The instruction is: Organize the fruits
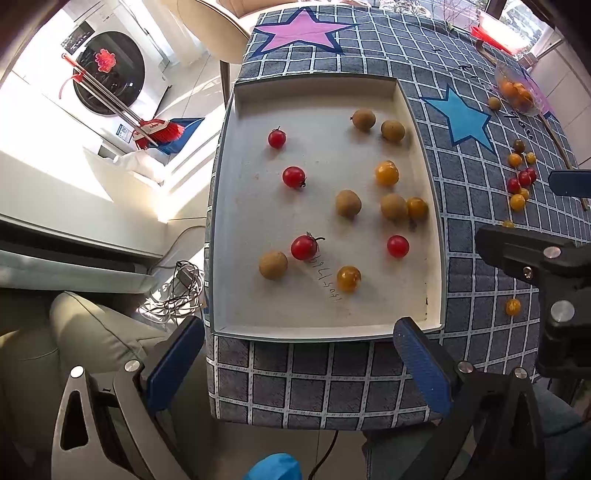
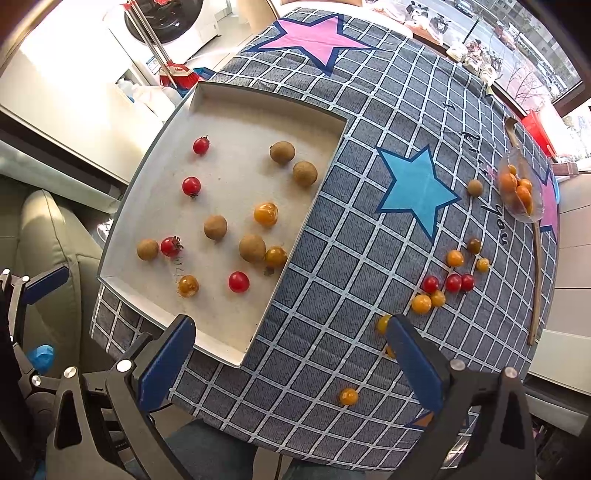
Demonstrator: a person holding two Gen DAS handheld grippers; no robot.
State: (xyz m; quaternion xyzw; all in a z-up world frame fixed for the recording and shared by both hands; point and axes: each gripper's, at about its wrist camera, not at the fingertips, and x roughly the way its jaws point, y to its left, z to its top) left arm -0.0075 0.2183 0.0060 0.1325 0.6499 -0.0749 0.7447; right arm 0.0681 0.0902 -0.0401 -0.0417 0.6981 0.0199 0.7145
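A white tray point(image 1: 436, 206) point(image 2: 317, 192) lies on the checked tablecloth and holds several red cherry tomatoes point(image 1: 293, 177), yellow tomatoes point(image 1: 386, 174) and brown longans point(image 1: 348, 203). More fruit lies loose on the cloth to the right: red tomatoes point(image 2: 453, 282), yellow ones point(image 2: 421, 304) and a longan point(image 2: 475, 187). A clear bowl point(image 2: 524, 212) at far right holds orange fruit. My left gripper point(image 1: 299, 365) is open and empty, above the tray's near edge. My right gripper point(image 2: 291, 363) is open and empty, above the cloth beside the tray's near corner; a yellow tomato point(image 2: 382, 324) lies by its right finger.
The tablecloth point(image 2: 332, 302) has a pink star point(image 2: 317, 35) and a blue star point(image 2: 415, 188). A wooden stick point(image 2: 537, 280) lies along the right edge. A lone yellow tomato point(image 2: 348, 396) sits near the table's front edge. A grey sofa point(image 1: 96, 332) stands left.
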